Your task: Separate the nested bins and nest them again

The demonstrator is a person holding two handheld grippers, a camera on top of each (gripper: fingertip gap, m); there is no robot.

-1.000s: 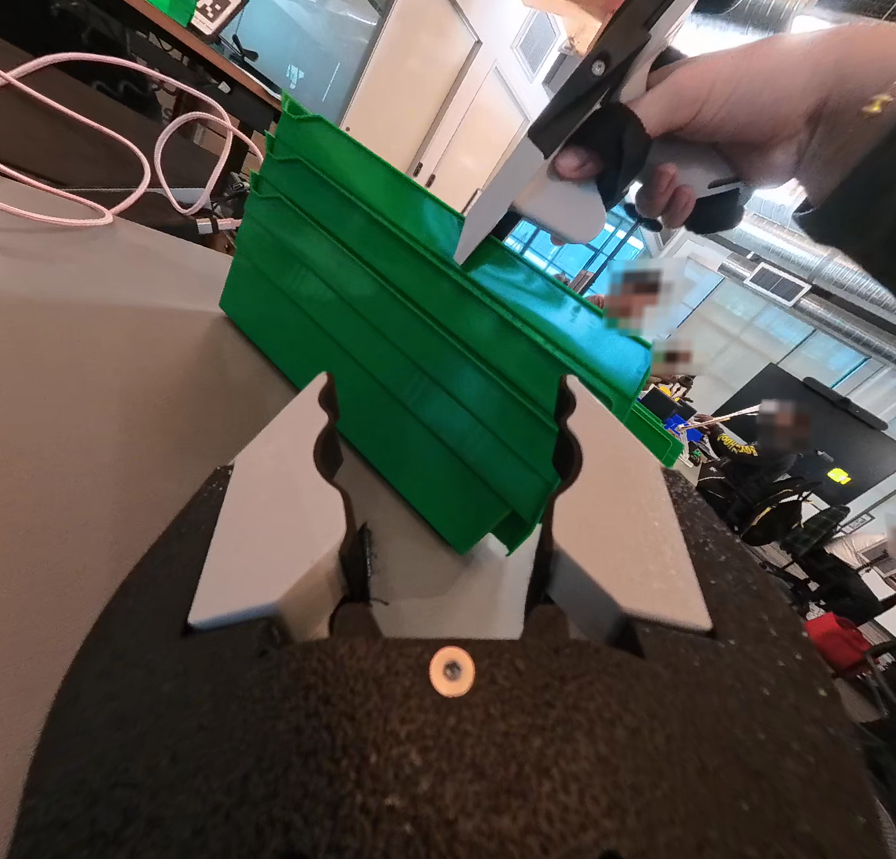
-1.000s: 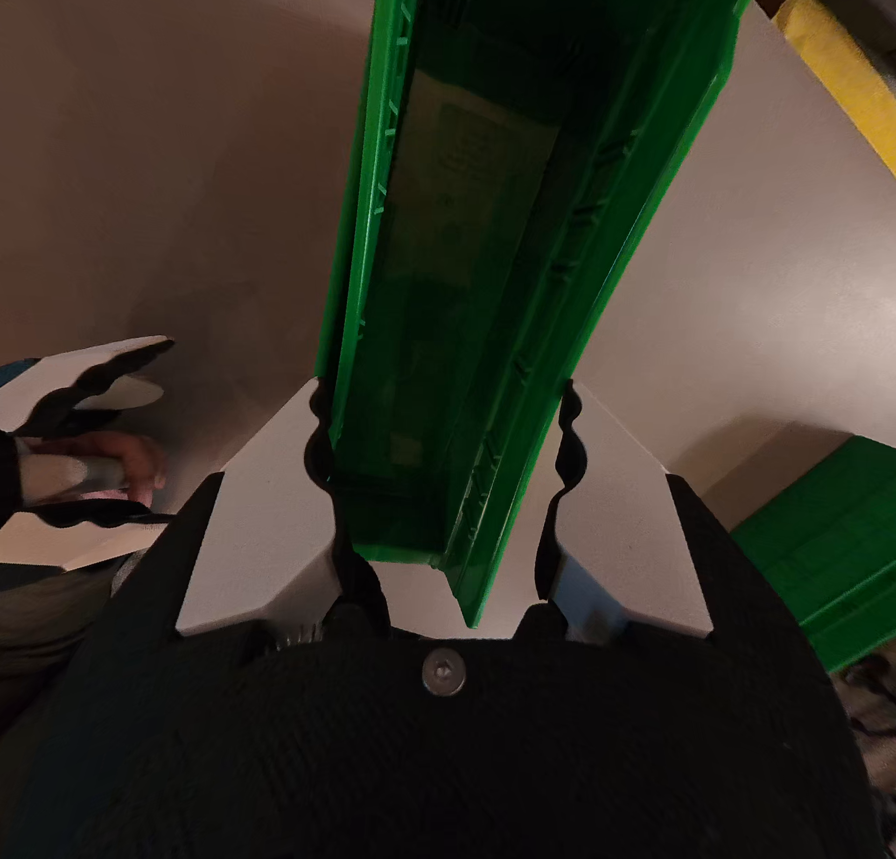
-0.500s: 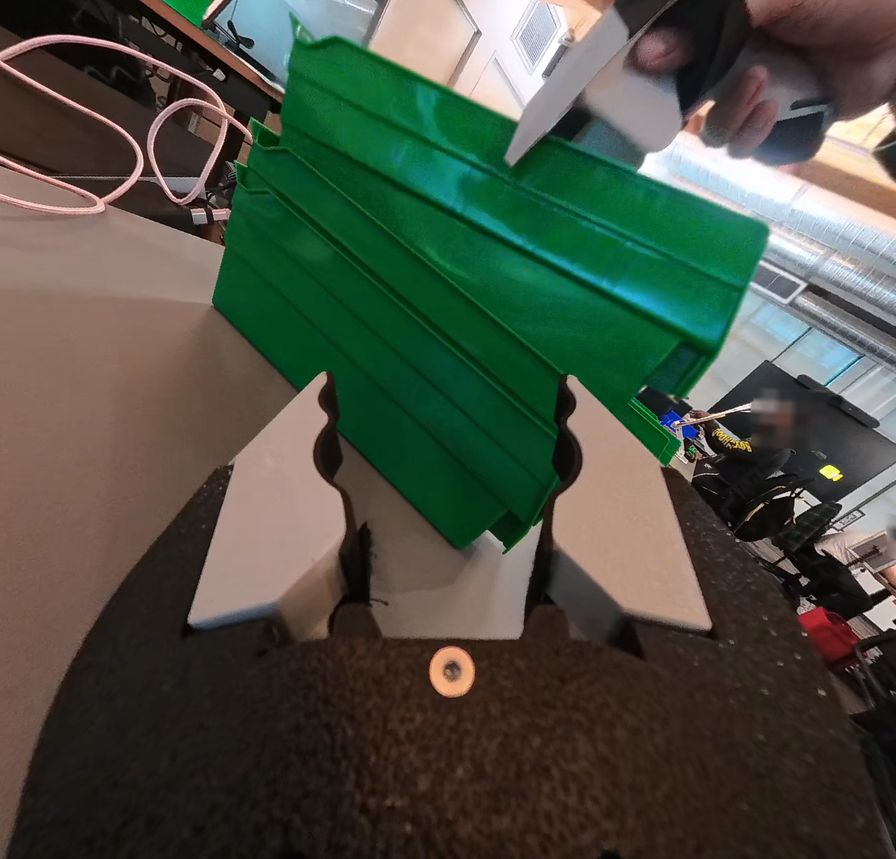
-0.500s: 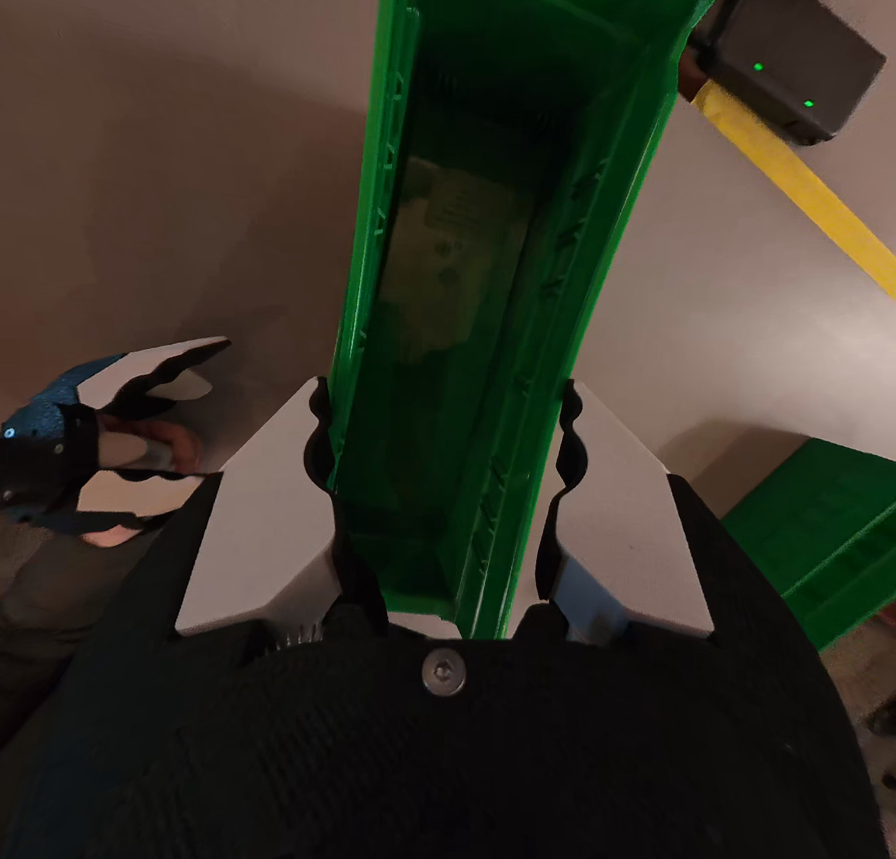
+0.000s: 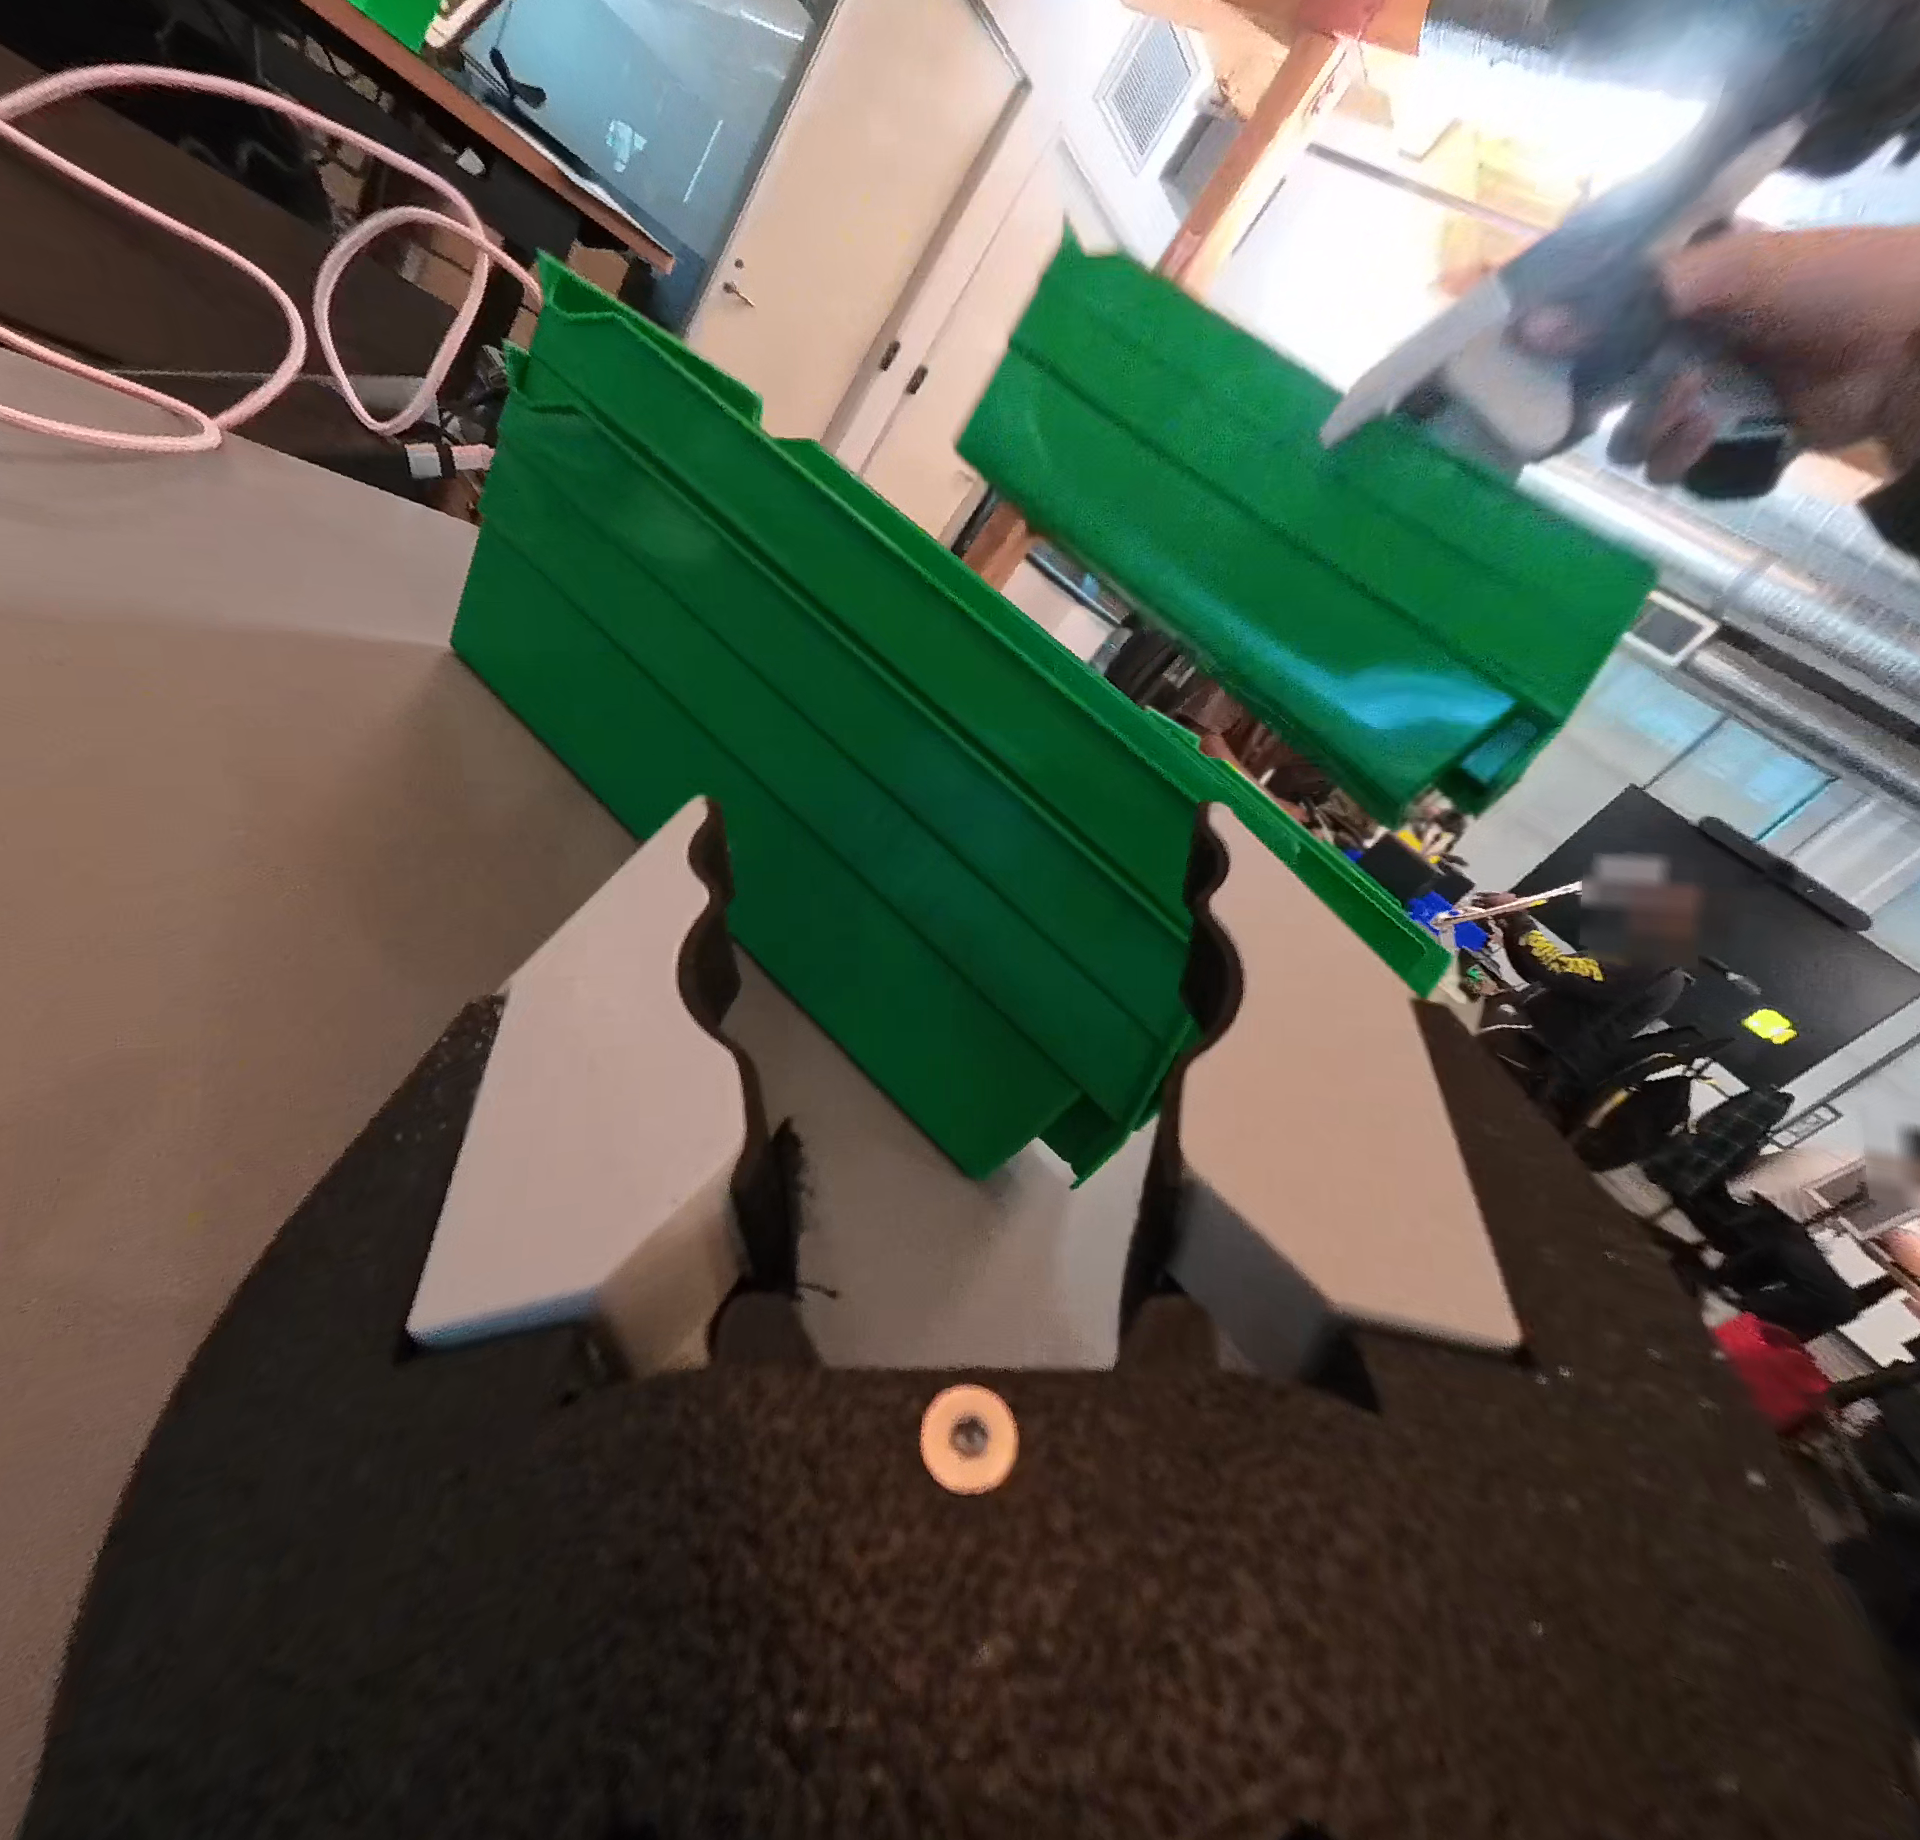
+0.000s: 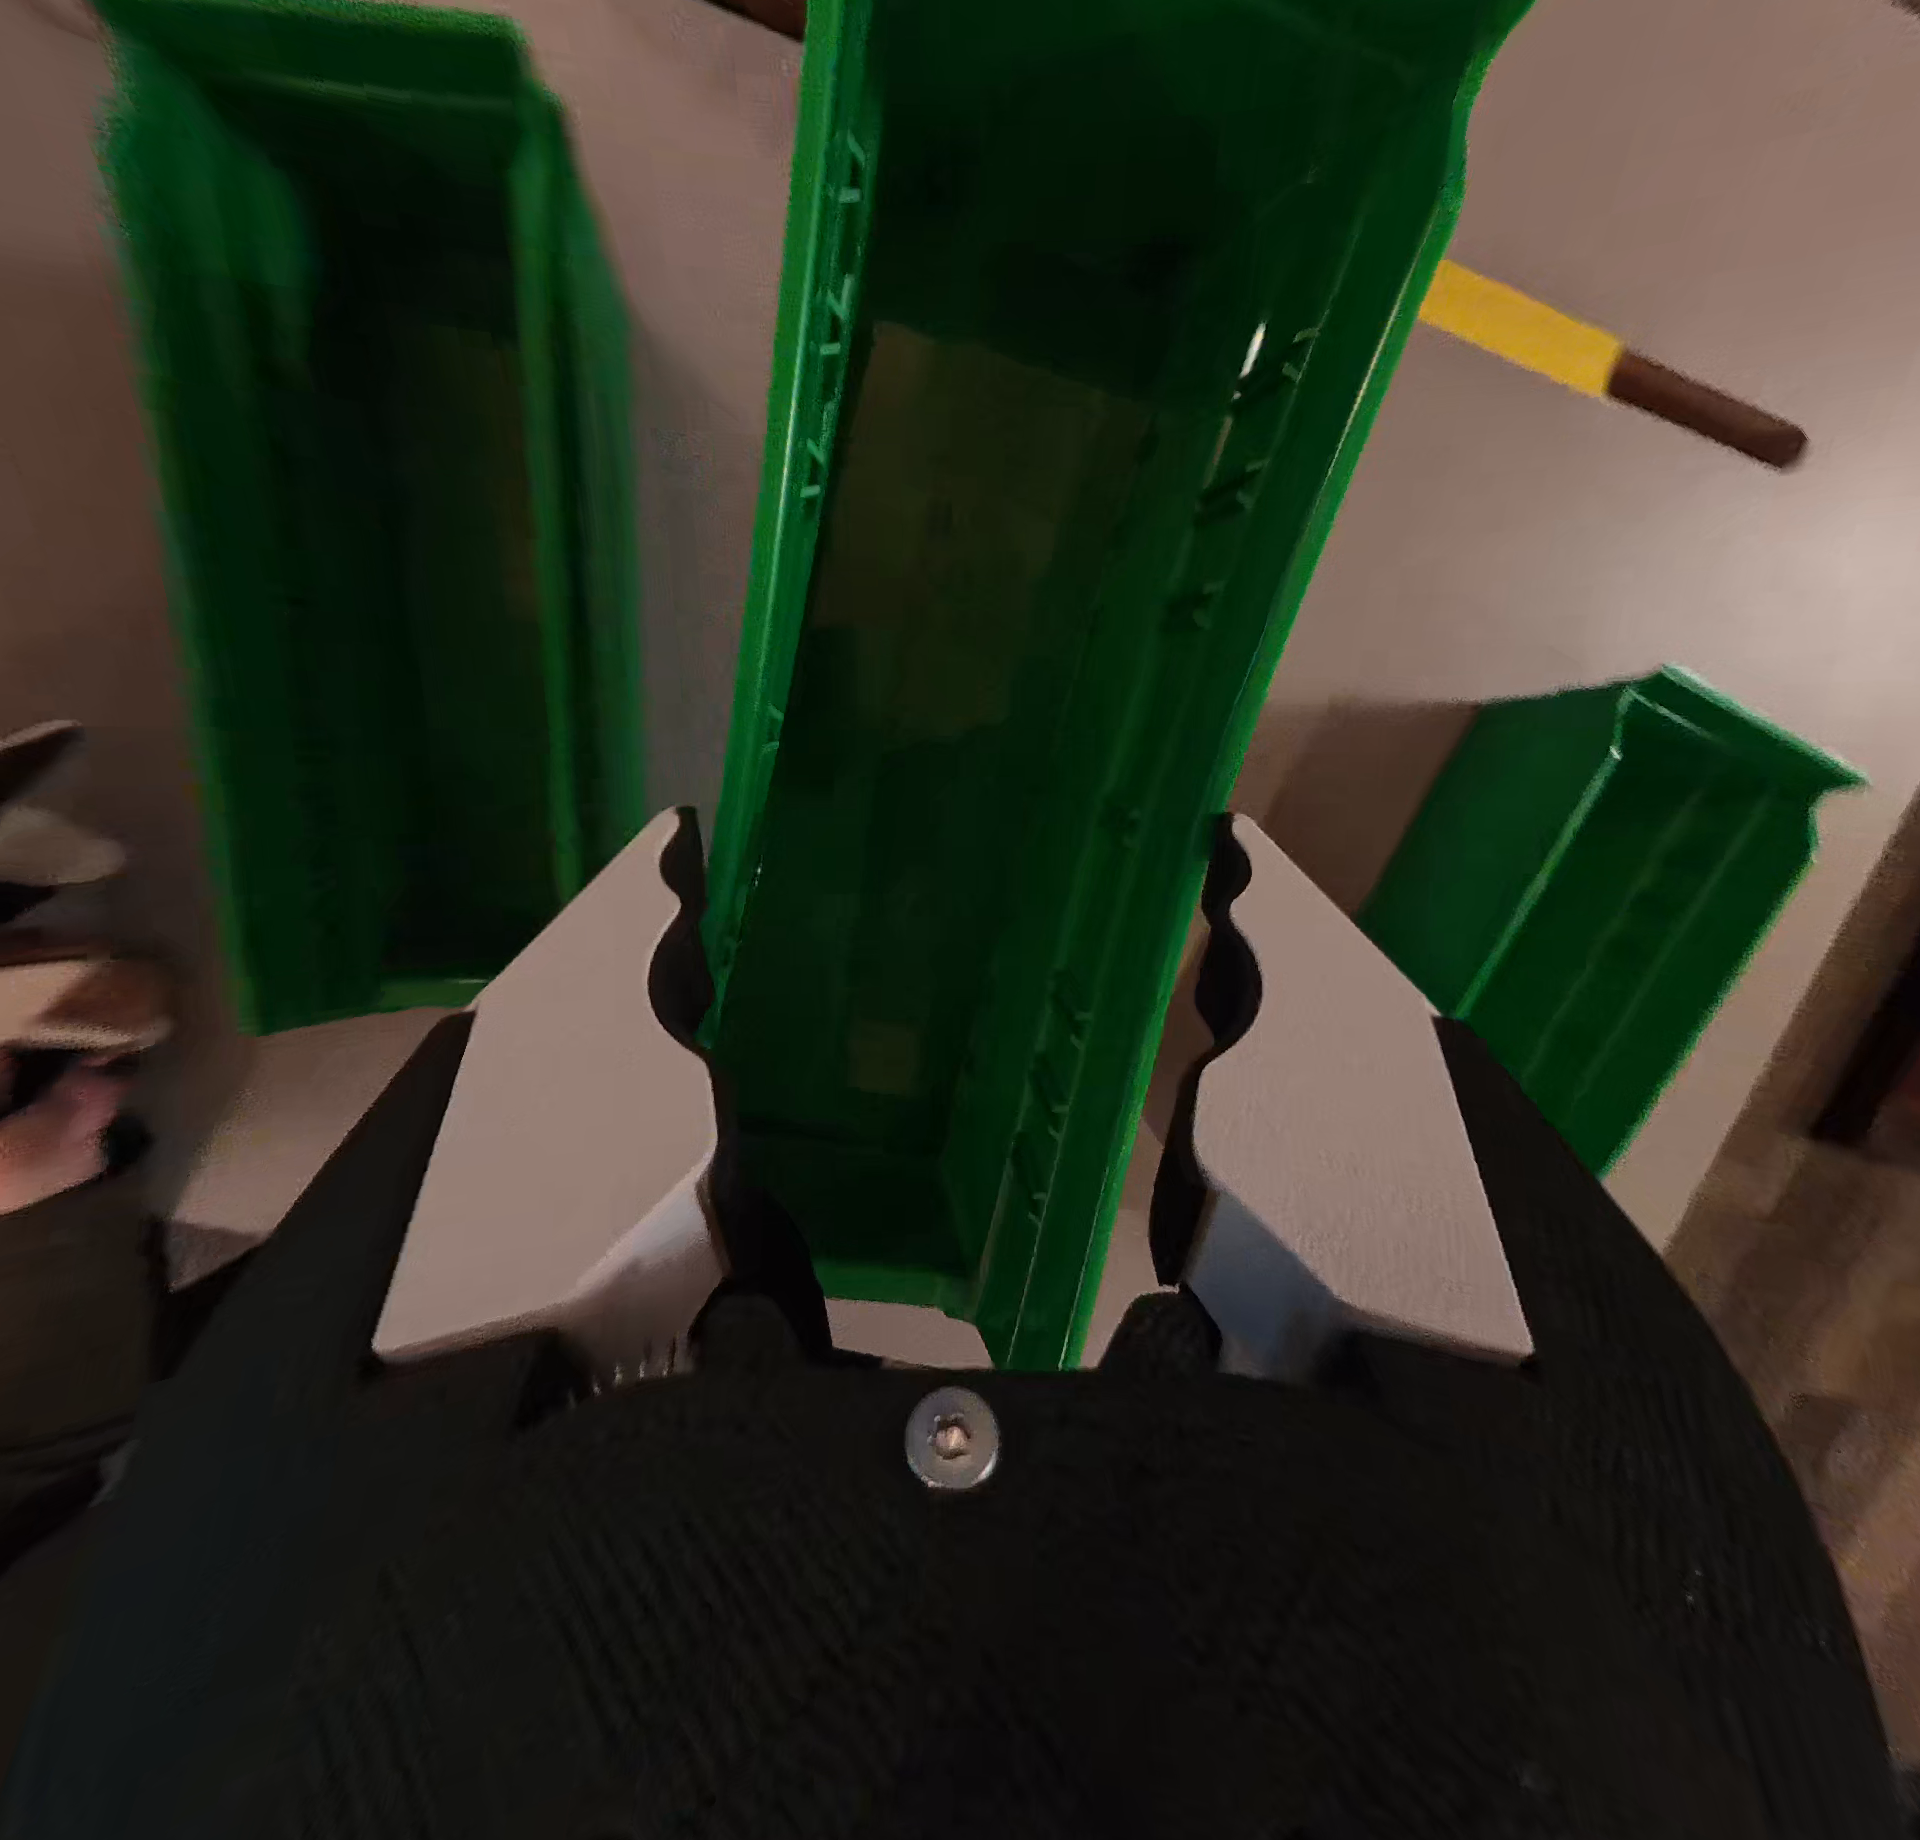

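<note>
Lifted bin (image 6: 1018, 585): green, long and narrow, up off the table, open top facing the right wrist camera, a pale label on its floor; seen from the left wrist view as a bin in the air (image 5: 1288, 564), clear of the stack
Right gripper (image 6: 951, 959): jaws apart only as far as the bin's width, clamped across its near end, one finger on each long wall
Nested stack (image 5: 831, 782): green bins still one inside another, standing on the table (image 5: 208, 751), near corner between the left fingers
Left gripper (image 5: 956, 949): jaws spread wide around the stack's corner, right finger against the rims; firm grip or not, cannot tell
Third bin (image 6: 1621, 897): green, near the table's right edge, well apart
Beyond: pink cable (image 5: 260, 336) looped at the table's far edge
</note>
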